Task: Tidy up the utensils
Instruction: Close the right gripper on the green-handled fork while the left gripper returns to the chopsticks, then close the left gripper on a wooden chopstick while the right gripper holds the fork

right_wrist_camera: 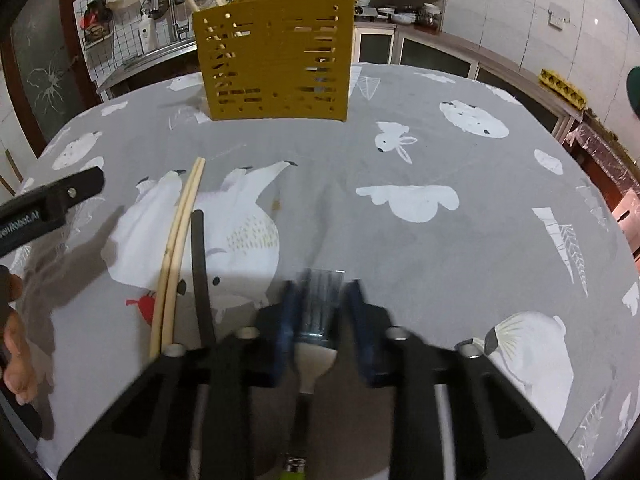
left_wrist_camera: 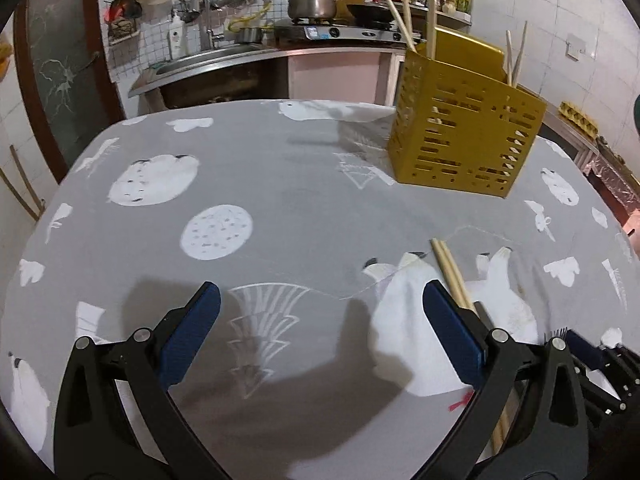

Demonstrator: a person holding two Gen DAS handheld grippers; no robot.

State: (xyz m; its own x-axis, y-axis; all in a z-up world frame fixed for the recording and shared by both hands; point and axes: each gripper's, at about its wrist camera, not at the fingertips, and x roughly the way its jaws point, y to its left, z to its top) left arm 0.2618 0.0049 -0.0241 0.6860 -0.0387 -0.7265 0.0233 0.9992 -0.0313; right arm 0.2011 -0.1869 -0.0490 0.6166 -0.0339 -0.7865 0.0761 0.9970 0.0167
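Note:
A yellow slotted utensil holder (left_wrist_camera: 464,132) (right_wrist_camera: 276,64) stands at the far side of the table with several chopsticks sticking out of it. A pair of wooden chopsticks (right_wrist_camera: 180,240) (left_wrist_camera: 450,272) lies on the grey cloth, and a dark-handled utensil (right_wrist_camera: 199,264) lies beside them. My right gripper (right_wrist_camera: 322,286) has its blue pads against the head of a metal fork (right_wrist_camera: 320,308) with a green handle end, low over the cloth. My left gripper (left_wrist_camera: 322,296) is open and holds nothing, just left of the chopsticks. One of its fingers (right_wrist_camera: 60,196) shows in the right wrist view.
The round table (right_wrist_camera: 440,152) wears a grey cloth printed with white animals. Behind it are a sink counter (left_wrist_camera: 224,60), a stove with a pot (left_wrist_camera: 314,4) and shelves. A person's hand (right_wrist_camera: 16,352) shows at the left edge of the right wrist view.

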